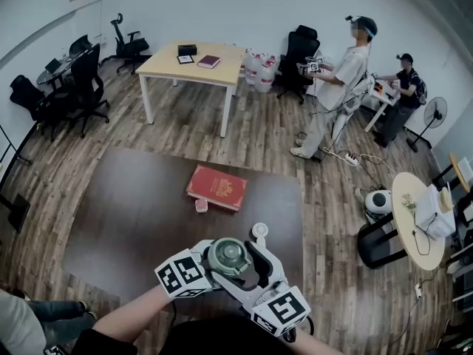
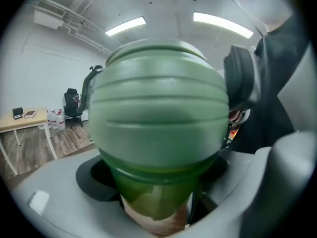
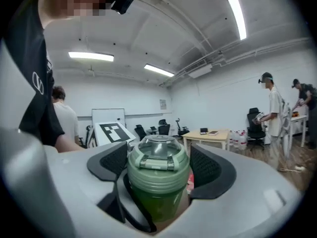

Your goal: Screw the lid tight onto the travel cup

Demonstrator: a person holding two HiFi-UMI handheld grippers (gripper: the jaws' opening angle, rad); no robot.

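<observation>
A wood-floored office fills the head view, with a dark brown table [image 1: 133, 220] just ahead of the wearer. A red book [image 1: 216, 187] lies on it, and just beside the book's near corner sits a small pinkish item [image 1: 201, 205], too small to identify.

The travel cup [image 3: 157, 202] is not on the table. It is held up between the two tools, close to the wearer's body at the bottom of the head view. From above only the green lid [image 1: 229, 257] shows, because the lid, the tool fingers and the two marker cubes [image 1: 181, 274] cover the cup's body and both wrists.

In the left gripper view the cup is so near that it is blurred and takes up most of the frame, with its base cut off at the bottom edge. The left tool [image 2: 156, 177] is clamped on the translucent green body just under the lid, with a dark pad on each side.

The right tool [image 3: 157, 166] grips the lid, its textured pads lying against the lid's opposite sides. The lid's clear dome and clasp face that camera, and a black strap [image 3: 121, 202] loops down beside the cup. Whether the lid is fully seated on its thread cannot be made out.

Farther back stand a pale wooden desk [image 1: 194, 63], black office chairs [image 1: 81, 87] and water bottles [image 1: 259, 69]. A standing person [image 1: 336, 87] and a second person [image 1: 405, 87] are near a floor fan [image 1: 434, 113]. A whiteboard [image 3: 110, 128] with a square marker shows behind the cup.
</observation>
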